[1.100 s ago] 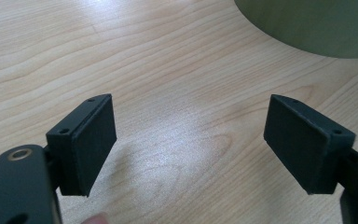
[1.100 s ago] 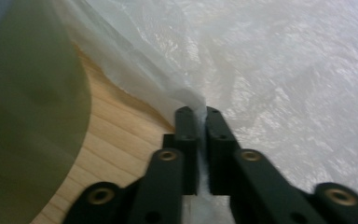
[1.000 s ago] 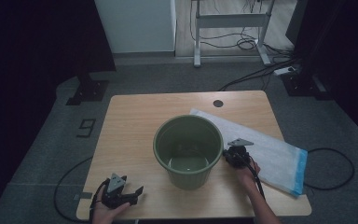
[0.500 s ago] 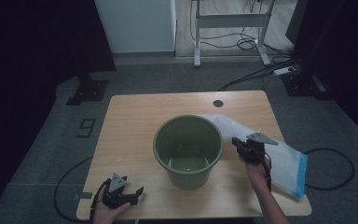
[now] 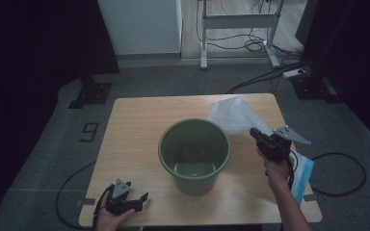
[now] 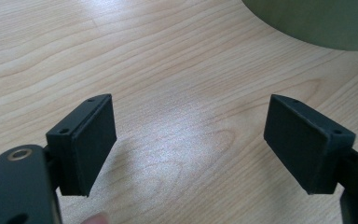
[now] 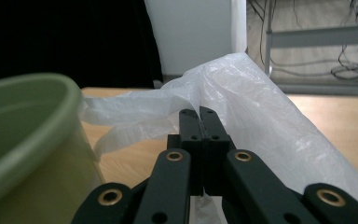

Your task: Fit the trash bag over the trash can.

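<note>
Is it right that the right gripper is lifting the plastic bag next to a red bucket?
Not quite. The bucket is green, not red; the high view shows it. The rest holds: the right gripper is shut on the plastic bag and holds it up beside the bucket.

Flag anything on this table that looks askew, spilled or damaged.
Nothing stands out. The green bucket stands upright and empty on the table. The plastic bag is crumpled because the right gripper, shut on it, holds part of it above the table. The left gripper rests open near the table's front edge.
</note>
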`<action>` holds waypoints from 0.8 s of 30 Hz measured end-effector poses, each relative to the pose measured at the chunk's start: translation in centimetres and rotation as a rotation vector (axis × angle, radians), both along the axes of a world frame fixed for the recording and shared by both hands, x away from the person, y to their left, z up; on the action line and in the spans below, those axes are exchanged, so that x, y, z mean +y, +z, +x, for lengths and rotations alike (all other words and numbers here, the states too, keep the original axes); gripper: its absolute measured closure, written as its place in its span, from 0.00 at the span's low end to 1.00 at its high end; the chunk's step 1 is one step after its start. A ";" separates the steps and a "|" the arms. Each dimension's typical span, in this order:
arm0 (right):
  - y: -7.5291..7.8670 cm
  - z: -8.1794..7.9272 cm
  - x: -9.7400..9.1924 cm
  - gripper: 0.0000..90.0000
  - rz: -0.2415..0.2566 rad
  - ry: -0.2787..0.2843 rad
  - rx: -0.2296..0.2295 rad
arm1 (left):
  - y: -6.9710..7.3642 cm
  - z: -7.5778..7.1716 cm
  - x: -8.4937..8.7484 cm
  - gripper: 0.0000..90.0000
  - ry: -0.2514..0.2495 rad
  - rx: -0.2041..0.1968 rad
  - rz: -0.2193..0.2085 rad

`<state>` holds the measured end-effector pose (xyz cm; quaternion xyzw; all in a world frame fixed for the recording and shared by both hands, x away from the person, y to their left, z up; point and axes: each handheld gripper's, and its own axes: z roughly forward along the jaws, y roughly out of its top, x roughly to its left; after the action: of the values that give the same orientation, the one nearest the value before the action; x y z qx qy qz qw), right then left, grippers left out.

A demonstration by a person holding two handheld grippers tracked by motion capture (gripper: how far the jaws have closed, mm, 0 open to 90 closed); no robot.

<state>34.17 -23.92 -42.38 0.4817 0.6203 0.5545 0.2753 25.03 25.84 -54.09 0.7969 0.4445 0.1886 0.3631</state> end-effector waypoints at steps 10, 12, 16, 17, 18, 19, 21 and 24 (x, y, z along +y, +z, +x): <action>3.3 -1.7 -0.4 0.99 0.028 0.015 -0.088 | -0.1 0.0 -0.2 0.19 -0.004 0.008 0.004; 4.1 -2.0 -0.6 0.99 0.028 0.014 -0.109 | -0.2 0.0 -0.3 0.19 -0.005 0.006 0.004; 4.9 -2.3 -1.0 0.99 0.032 0.014 -0.130 | -0.2 0.0 -0.2 0.19 -0.003 0.010 0.004; 5.1 -2.4 -1.1 0.99 0.033 0.014 -0.136 | -0.2 0.0 -0.2 0.19 -0.003 0.012 0.007; 5.3 -2.5 -1.2 0.99 0.036 0.014 -0.143 | -0.2 0.0 -0.2 0.19 -0.004 0.015 0.007; 5.5 -2.6 -1.3 0.99 0.039 0.015 -0.148 | -0.2 0.0 -0.2 0.19 -0.004 0.016 0.008; 5.9 -2.8 -1.5 0.99 0.040 0.017 -0.163 | -0.2 0.0 -0.2 0.19 -0.003 0.014 0.005; 6.6 -3.2 -1.7 0.99 0.043 0.019 -0.178 | -0.3 0.0 -0.3 0.19 -0.004 0.015 0.007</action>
<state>30.98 -25.62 -35.76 0.4302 0.5859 0.6109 0.3138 25.07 25.58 -54.34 0.8004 0.4451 0.1834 0.3574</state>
